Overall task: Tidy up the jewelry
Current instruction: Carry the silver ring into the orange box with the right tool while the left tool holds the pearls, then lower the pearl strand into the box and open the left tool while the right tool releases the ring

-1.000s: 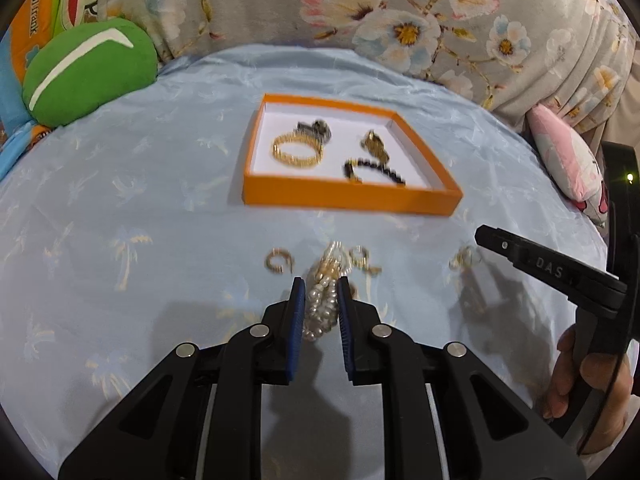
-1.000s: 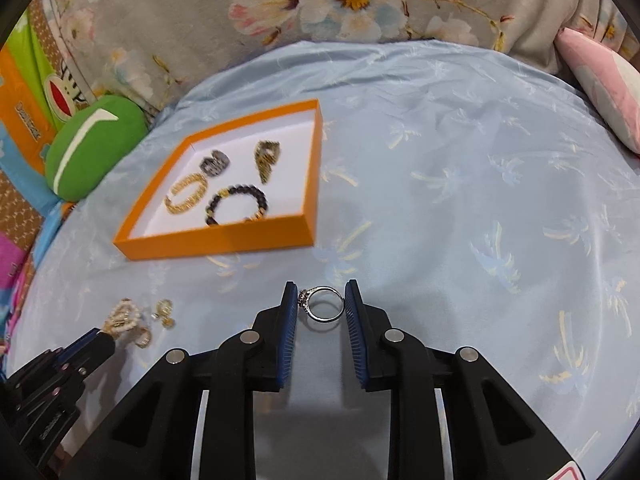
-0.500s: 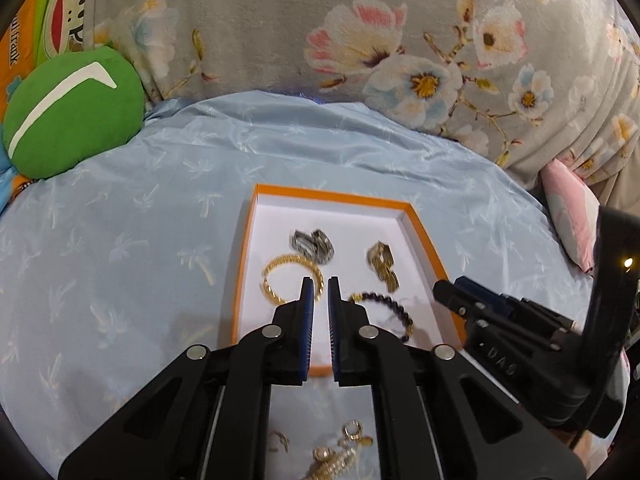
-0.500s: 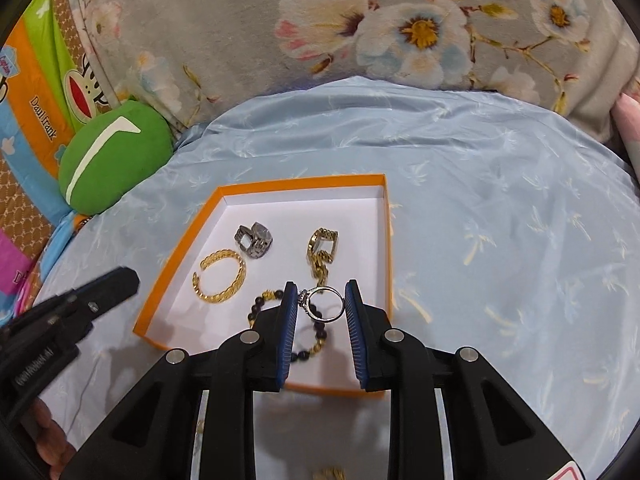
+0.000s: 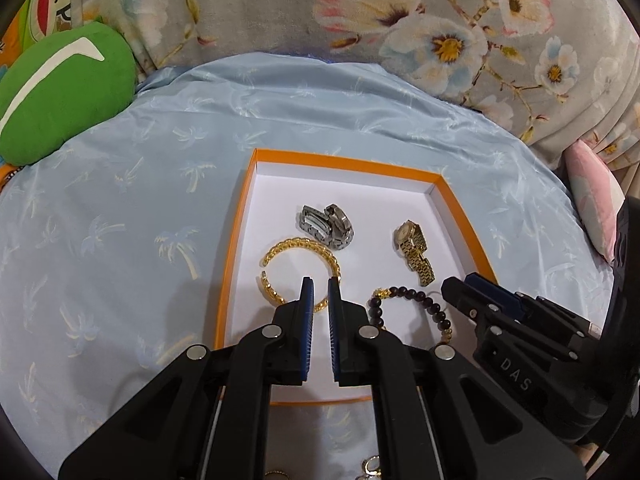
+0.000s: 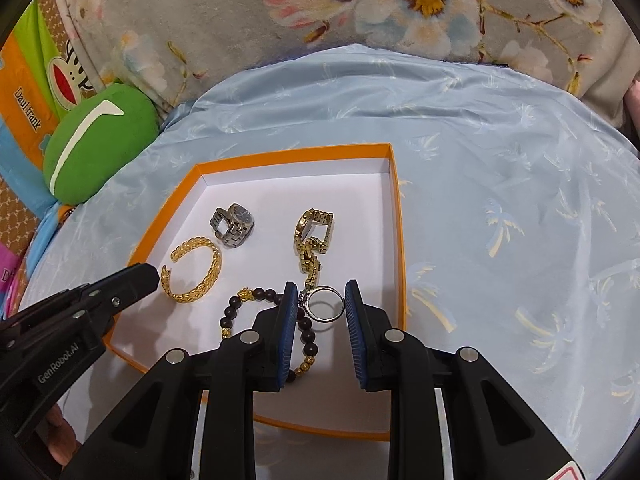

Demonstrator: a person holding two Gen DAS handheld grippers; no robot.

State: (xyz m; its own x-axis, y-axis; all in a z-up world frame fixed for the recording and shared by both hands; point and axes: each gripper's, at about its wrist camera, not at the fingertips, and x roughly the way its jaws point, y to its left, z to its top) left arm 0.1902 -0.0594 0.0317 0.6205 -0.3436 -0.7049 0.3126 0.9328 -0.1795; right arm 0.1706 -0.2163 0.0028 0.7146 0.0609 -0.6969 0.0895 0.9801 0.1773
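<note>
Right tongs point(image 6: 322, 304) grip silver ring point(image 6: 325, 303), ring plane flat, above near-right part of orange tray point(image 6: 394, 208), over bead bracelet point(image 6: 304, 328). Left tongs point(image 5: 319, 292) closed, empty, over gold bangle point(image 5: 298, 268).

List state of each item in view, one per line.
orange box: open, lidless
silver ring: clamped in right gripper, above box
left gripper: shut, empty
gold bangle: lying in box
silver watch: in box, band curled
gold watch: in box
dark bead bracelet: in box
</note>
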